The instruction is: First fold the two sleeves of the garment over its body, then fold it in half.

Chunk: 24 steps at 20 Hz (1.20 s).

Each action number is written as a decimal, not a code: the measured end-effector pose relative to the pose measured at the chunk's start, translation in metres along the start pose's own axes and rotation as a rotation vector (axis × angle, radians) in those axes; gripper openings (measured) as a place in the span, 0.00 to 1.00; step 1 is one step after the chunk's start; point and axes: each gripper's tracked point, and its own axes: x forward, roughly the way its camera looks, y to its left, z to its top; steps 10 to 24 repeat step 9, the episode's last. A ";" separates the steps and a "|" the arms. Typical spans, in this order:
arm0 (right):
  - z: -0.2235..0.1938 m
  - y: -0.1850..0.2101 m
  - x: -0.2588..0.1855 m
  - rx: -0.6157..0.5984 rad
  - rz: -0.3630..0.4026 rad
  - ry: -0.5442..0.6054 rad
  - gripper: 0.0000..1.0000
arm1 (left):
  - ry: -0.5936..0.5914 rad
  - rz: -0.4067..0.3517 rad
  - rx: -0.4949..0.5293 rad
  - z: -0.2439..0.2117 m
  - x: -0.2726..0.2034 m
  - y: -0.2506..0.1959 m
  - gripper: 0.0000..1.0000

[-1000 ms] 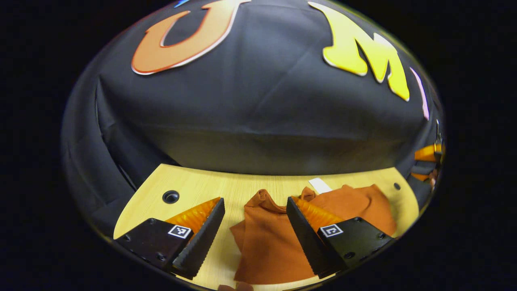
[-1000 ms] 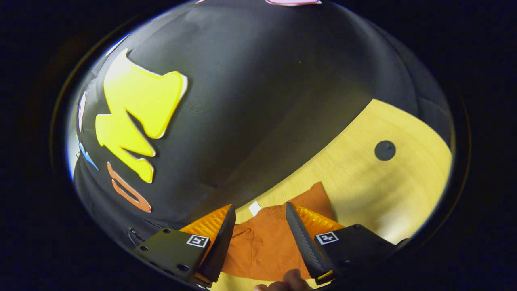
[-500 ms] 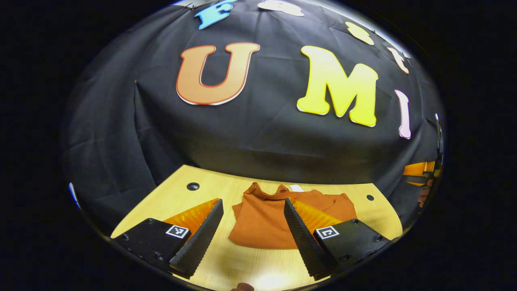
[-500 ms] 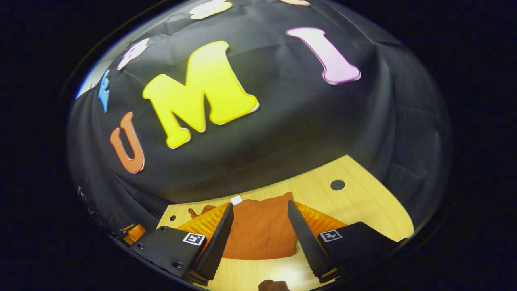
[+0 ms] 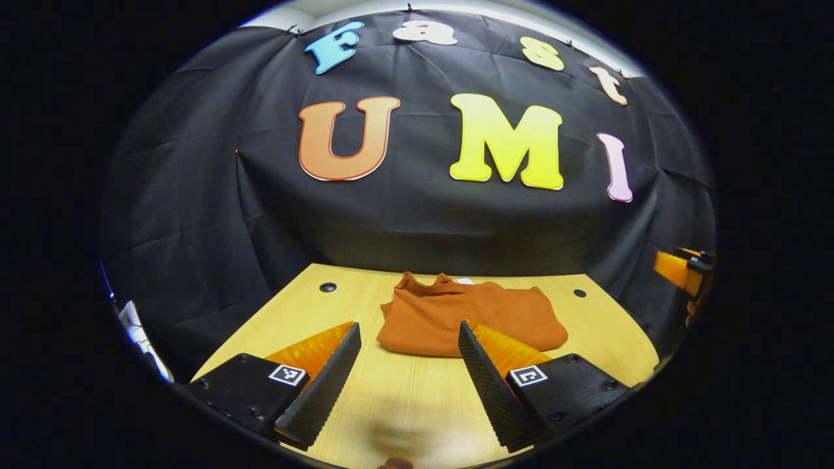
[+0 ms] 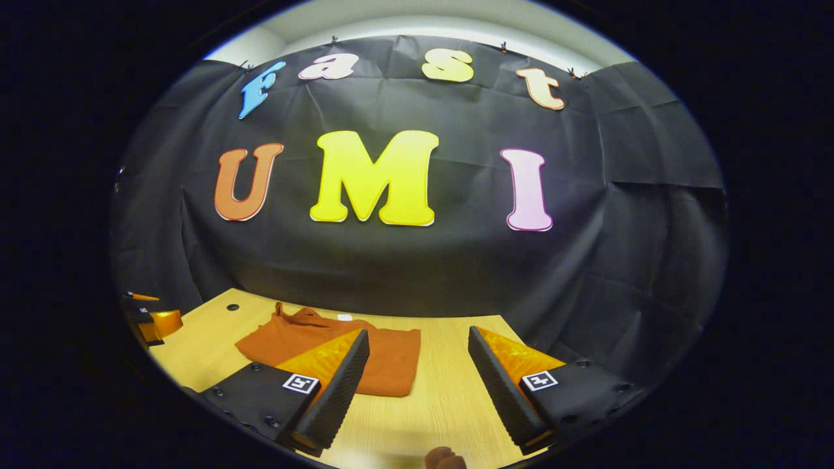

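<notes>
As both hand-held grippers draw back from it, the garment [image 5: 466,316] lies flat on the bench [image 5: 404,404] as a compact rust-orange block, toward the far edge near the booth wall, with no sleeve sticking out to either side and a soft doubled edge along its near side. Left hand-held gripper [image 5: 409,381]: fingers spread wide, nothing between them, hovering over bare bench on the near side of the garment. Right hand-held gripper [image 6: 417,384]: likewise spread and empty, set off to the garment's right, its left finger overlapping the cloth [image 6: 306,342] in that view without pressing on it. A small white tag [image 5: 464,281] shows at the collar end, on the far side of the garment. Compared with a second ago, the change is distance and tilt: then each camera sat low and close, the cloth filling the gap between the fingers; half a second ago both had lifted partway; now the garment is well beyond the fingertips and the whole wall is in view. Cloth itself has kept its folded outline across that interval, no slumping or unfolding visible. Judgement: sleeves over the body and the halving fold both read as in place, so the layout matches what the task asks; the retreat looks like a release after the final fold.
</notes>
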 end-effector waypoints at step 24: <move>0.004 0.035 -0.022 -0.015 0.034 0.001 0.94 | -0.043 -0.042 0.050 0.016 -0.002 -0.023 0.98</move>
